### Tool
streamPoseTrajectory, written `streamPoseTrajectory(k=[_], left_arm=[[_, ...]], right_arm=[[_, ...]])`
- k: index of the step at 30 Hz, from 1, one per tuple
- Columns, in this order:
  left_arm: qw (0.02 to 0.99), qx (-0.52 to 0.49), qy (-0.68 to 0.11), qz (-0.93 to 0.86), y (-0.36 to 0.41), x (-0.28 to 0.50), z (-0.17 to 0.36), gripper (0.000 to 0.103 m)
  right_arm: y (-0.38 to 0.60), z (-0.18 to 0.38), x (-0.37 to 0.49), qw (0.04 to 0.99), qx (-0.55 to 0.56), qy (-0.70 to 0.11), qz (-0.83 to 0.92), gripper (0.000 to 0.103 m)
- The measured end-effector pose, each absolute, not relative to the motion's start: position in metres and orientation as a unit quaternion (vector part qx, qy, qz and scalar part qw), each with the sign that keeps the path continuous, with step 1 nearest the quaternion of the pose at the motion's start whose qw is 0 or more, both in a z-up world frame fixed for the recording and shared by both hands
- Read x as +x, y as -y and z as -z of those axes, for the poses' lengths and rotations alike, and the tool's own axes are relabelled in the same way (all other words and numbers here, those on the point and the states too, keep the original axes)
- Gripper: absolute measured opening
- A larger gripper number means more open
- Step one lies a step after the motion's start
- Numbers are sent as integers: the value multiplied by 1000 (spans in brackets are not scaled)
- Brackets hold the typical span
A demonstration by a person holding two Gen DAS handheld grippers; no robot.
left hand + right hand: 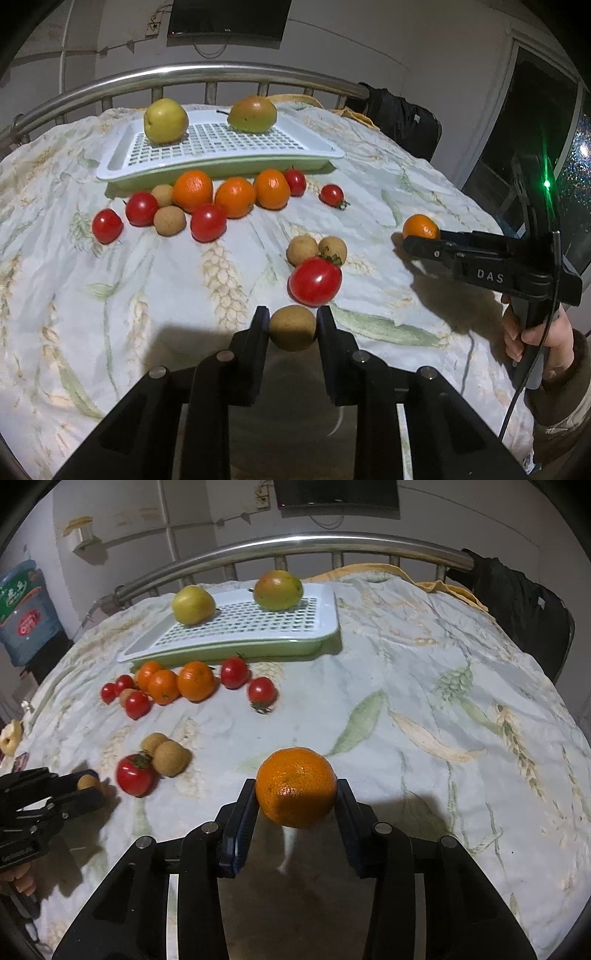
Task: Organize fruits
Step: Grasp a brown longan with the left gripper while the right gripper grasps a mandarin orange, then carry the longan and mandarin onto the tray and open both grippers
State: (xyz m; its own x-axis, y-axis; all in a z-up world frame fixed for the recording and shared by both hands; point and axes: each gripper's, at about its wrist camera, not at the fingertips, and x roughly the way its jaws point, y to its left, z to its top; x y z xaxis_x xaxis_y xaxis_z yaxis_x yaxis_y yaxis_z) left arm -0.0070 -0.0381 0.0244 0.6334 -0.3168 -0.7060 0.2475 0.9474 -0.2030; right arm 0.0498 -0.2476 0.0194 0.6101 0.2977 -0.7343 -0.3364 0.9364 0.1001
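In the left wrist view my left gripper is shut on a small brown longan, low over the floral cloth. A red tomato and two more longans lie just beyond it. My right gripper is shut on a tangerine, both pads against its sides. Further back stands a white perforated tray that holds a yellow-green pear and a green-red pear. Before the tray lies a cluster of three tangerines, several tomatoes and longans.
A steel rail runs behind the tray along the far edge. A dark bag sits at the back right, and a water jug stands at the far left. A person's hand holds the right gripper's handle.
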Motion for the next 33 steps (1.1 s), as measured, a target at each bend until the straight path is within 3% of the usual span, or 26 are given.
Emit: streamPoseTrajectory(k=[18,33], left_arm=[[934,-80,-318,140,18,12,-89,28],[940,-101,-305,112,3,59,-107,28]], right_arm=[[208,-87,50,906,-28,-350,-237,40],[192,-112,81,913,-9,-332,-238,40]])
